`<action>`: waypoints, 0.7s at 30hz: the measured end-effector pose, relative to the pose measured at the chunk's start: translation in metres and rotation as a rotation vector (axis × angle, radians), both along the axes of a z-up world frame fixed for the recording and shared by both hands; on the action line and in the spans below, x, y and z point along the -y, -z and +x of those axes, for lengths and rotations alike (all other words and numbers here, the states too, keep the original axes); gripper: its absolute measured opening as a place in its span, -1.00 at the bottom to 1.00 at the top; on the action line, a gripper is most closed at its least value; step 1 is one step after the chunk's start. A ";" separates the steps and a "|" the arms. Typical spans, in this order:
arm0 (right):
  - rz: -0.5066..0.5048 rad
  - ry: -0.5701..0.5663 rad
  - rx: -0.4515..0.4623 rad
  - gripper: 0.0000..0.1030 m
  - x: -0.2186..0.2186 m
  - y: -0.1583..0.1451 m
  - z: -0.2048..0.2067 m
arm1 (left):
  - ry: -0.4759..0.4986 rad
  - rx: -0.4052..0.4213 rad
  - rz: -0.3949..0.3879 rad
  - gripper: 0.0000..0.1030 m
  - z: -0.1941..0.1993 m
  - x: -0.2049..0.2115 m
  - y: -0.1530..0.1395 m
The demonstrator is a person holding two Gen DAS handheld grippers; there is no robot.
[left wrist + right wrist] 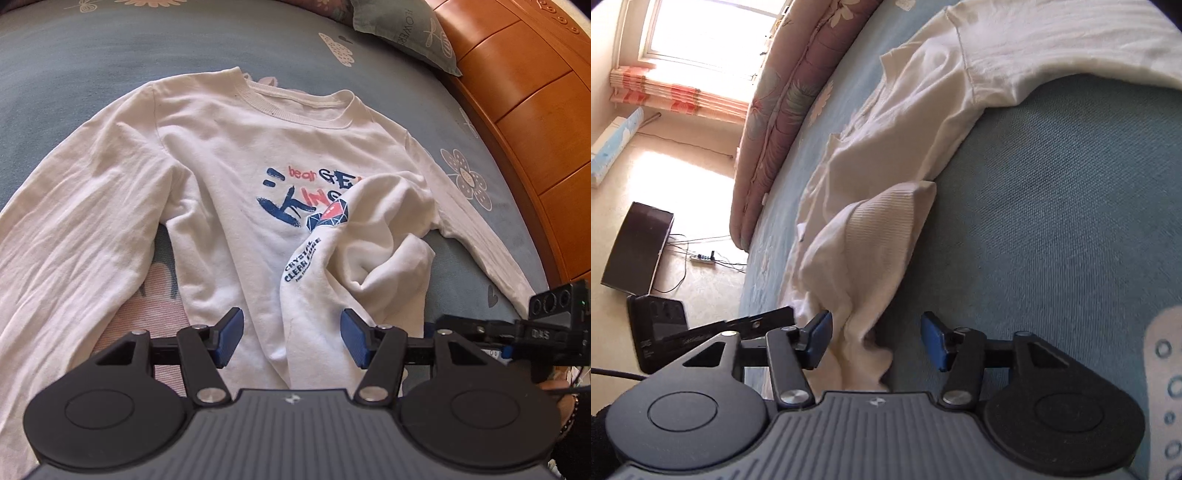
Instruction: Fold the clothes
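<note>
- Two views show one white sweatshirt (229, 206) lying face-up on a blue flowered bed (92, 48), collar away from the camera, both sleeves spread outward.
- Left wrist view: the lower right corner of the sweatshirt's hem is turned up over the printed chest in a rumpled heap, so the garment is neither flat nor neatly folded. The left hand-held gripper (291, 339) hovers over the lower body of the sweatshirt with its blue pads wide apart, grasping nothing. A pillow (402, 33) and a wooden headboard (517, 110) lie beyond. The right hand-held gripper's body shows at the right edge.
- Right wrist view: the right hand-held gripper (877, 341) sits low at the bed surface, released, its pads straddling a bunched edge of cloth near the ribbed hem (886, 218) without closing on it. This placement likely suits pinching that edge, whether to spread it out or fold it.
</note>
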State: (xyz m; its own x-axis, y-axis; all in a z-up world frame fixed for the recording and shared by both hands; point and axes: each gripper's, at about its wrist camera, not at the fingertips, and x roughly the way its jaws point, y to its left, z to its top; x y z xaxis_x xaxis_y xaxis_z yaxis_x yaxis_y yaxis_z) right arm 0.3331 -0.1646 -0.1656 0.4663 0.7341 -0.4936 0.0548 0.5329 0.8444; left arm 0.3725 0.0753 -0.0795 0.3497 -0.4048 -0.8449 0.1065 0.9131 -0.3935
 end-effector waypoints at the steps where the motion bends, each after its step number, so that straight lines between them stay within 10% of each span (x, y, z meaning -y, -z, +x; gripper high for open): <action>1: 0.050 0.016 0.024 0.10 -0.002 0.006 0.007 | 0.002 -0.002 0.002 0.13 0.000 0.000 0.001; 8: 0.041 0.002 0.059 -0.59 -0.018 0.019 0.040 | -0.006 -0.023 0.000 0.13 -0.003 0.001 0.007; 21: -0.010 0.139 0.034 -0.86 -0.006 -0.059 -0.009 | 0.013 -0.035 0.019 0.13 -0.012 0.001 0.007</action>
State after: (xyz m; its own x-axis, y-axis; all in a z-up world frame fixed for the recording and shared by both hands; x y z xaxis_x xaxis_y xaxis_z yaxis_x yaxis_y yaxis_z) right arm 0.3241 -0.1589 -0.1069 0.5795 0.6567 -0.4826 0.0999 0.5305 0.8418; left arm 0.3607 0.0739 -0.0861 0.3147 -0.3929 -0.8641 0.1055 0.9192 -0.3795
